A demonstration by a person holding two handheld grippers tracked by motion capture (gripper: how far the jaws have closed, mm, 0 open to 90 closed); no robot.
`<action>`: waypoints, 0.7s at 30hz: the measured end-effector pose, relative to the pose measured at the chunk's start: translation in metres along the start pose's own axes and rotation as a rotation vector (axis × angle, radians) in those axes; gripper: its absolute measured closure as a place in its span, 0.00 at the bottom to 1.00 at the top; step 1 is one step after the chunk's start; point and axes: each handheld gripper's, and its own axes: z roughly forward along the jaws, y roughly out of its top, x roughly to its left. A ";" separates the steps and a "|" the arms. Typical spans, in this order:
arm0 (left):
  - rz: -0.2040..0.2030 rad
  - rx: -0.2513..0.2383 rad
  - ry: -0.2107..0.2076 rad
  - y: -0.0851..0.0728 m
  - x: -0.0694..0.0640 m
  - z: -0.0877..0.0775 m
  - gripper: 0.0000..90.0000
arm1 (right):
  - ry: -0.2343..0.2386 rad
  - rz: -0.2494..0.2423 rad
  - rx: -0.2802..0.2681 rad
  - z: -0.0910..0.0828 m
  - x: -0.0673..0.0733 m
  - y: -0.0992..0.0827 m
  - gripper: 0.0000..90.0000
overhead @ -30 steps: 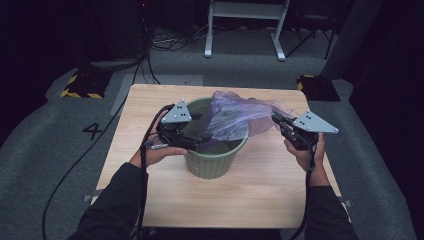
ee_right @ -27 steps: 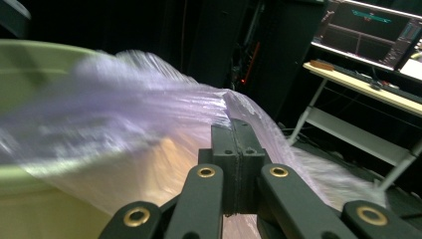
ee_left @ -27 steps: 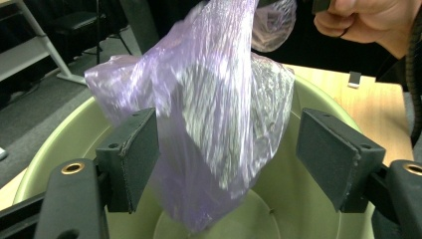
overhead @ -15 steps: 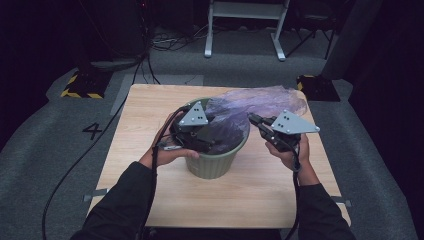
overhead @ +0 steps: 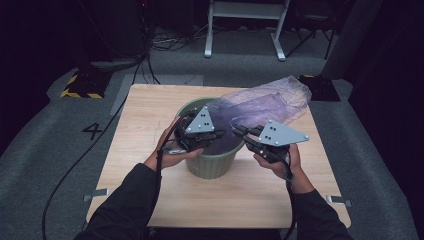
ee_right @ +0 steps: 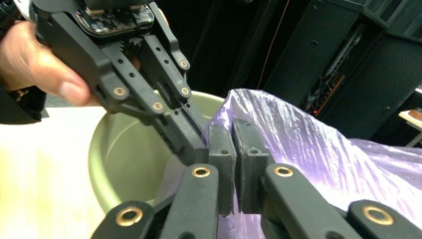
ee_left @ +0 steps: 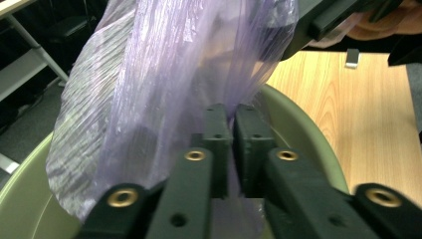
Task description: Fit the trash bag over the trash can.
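While over bin (overhead: pixel 215 165) | left gripper (ee_left: pixel 230 130) just clamped bag (ee_left: pixel 149 74) | right gripper (ee_right: pixel 234 144) pinches bag

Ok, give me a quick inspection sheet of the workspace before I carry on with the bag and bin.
Surface: wooden table, bare light wood.
Job's things: green bin upright mid-table; purple plastic bag draped from the bin's mouth across the far right of the table.
Clutter: nothing seen.
Grippers: left hand-held gripper has just closed and pinches the bag over the bin; right hand-held gripper shut on the bag beside it.
Cables: a black cable runs from the left gripper to the floor.
Surroundings: grey carpet, white stand legs, dark background.
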 end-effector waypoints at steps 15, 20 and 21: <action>0.006 0.001 0.036 -0.018 0.005 -0.013 1.00 | -0.023 0.021 -0.003 -0.021 -0.001 -0.006 0.58; -0.024 -0.004 0.046 -0.028 0.011 -0.021 1.00 | -0.118 0.031 -0.005 -0.039 -0.004 -0.012 0.40; -0.026 -0.003 0.050 -0.029 0.012 -0.022 1.00 | -0.128 0.027 -0.002 -0.043 -0.005 -0.013 0.38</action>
